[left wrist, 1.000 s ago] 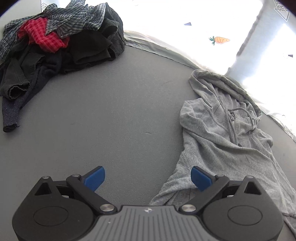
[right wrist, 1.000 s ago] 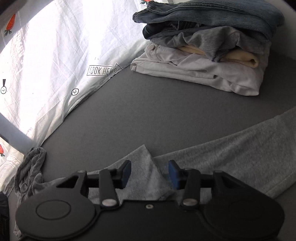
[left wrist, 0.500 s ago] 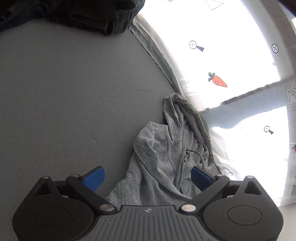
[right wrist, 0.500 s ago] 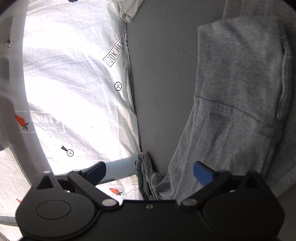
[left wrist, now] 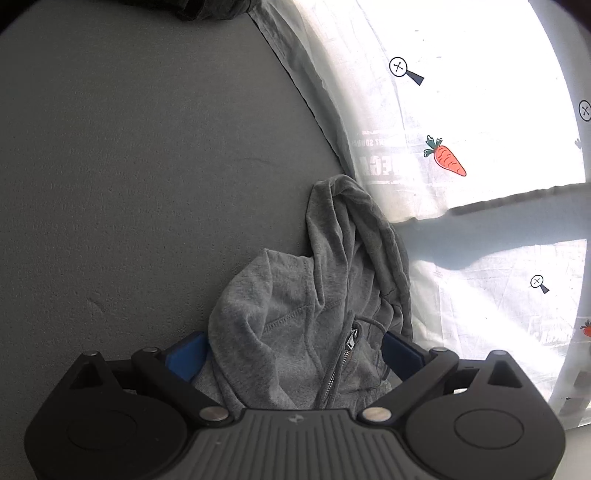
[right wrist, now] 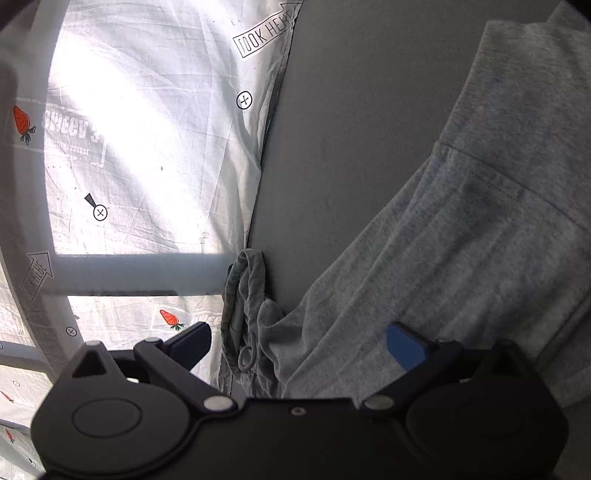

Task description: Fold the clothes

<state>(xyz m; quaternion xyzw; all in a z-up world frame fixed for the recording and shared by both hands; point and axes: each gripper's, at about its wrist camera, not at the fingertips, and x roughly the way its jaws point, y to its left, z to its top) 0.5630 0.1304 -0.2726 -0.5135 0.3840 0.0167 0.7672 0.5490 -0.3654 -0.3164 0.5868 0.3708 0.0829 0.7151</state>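
A grey zip hoodie lies crumpled on the grey surface, its hood reaching up to the edge of the white sheet. My left gripper is open wide and low over the collar. The zipper and bunched cloth lie between its blue pads, which do not press on them; cloth covers part of the left pad. In the right wrist view the hoodie spreads flat to the right, with the hood at centre. My right gripper is open wide, with the neck and shoulder cloth between its jaws, not pinched.
A white sheet printed with carrots and arrows borders the grey surface and fills the left of the right wrist view. The edge of a dark clothes pile shows at the top of the left wrist view.
Both grippers rolled and came down toward the hood end of the hoodie. The right jaws went from half open to wide. The folded stack and most of the dark pile left view.
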